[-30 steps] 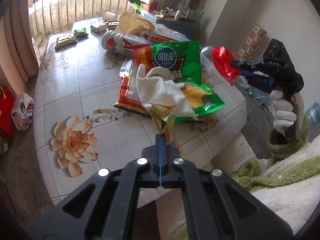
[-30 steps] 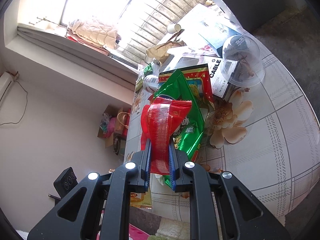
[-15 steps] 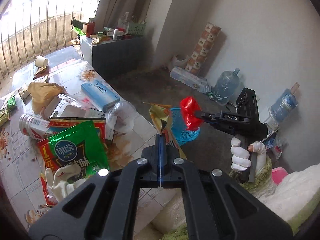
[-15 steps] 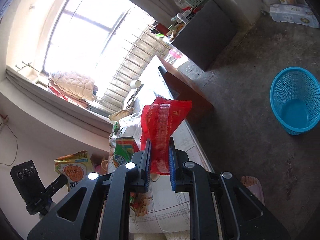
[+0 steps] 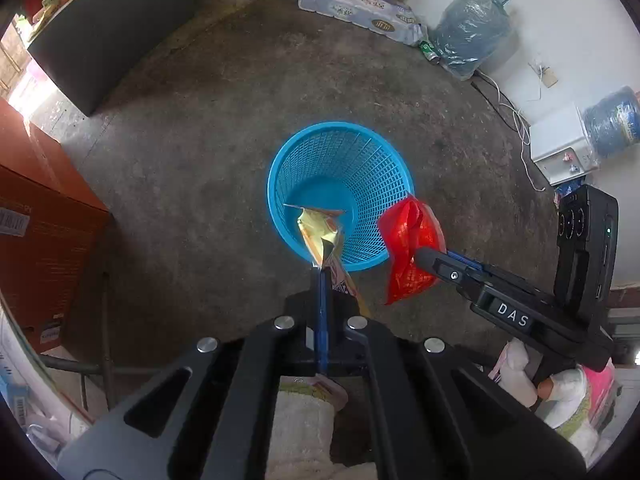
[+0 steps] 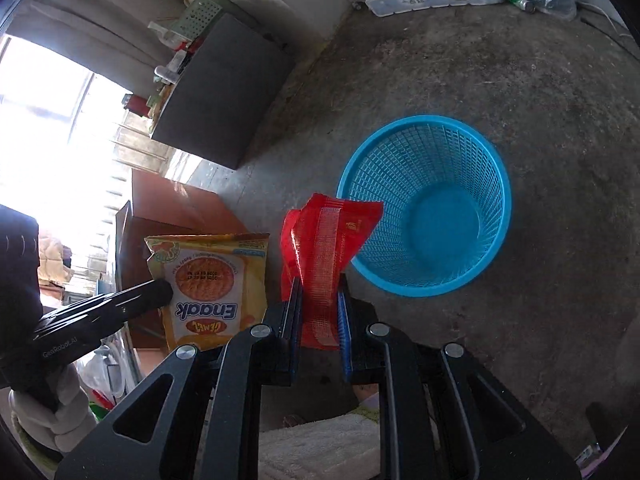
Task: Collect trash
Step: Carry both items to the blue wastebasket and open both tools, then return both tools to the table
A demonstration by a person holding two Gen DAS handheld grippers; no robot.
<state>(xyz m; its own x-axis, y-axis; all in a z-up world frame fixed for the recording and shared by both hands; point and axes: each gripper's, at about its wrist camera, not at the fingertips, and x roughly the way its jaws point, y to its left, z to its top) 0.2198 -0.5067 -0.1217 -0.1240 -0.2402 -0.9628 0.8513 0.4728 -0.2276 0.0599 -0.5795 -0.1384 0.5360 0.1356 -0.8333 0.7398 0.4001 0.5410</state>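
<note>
A blue mesh waste basket (image 5: 340, 152) stands on the concrete floor; it also shows in the right wrist view (image 6: 424, 208). My left gripper (image 5: 322, 270) is shut on a yellow snack wrapper (image 5: 318, 232), held over the basket's near rim; the same wrapper (image 6: 212, 280) shows in the right wrist view. My right gripper (image 6: 318, 280) is shut on a red snack wrapper (image 6: 324, 240), held just left of the basket. In the left wrist view the red wrapper (image 5: 408, 248) hangs at the basket's right rim.
A brown cardboard box (image 5: 36, 216) stands to the left. A dark cabinet (image 5: 108, 24) is at the far wall, with a toilet paper pack (image 5: 356, 10) and water jugs (image 5: 472, 34). A white box (image 5: 560, 144) and cables lie at right.
Both grippers swung away from the cluttered table to the floor and now hold their wrappers at the blue basket. Both stay shut on their wrappers.
</note>
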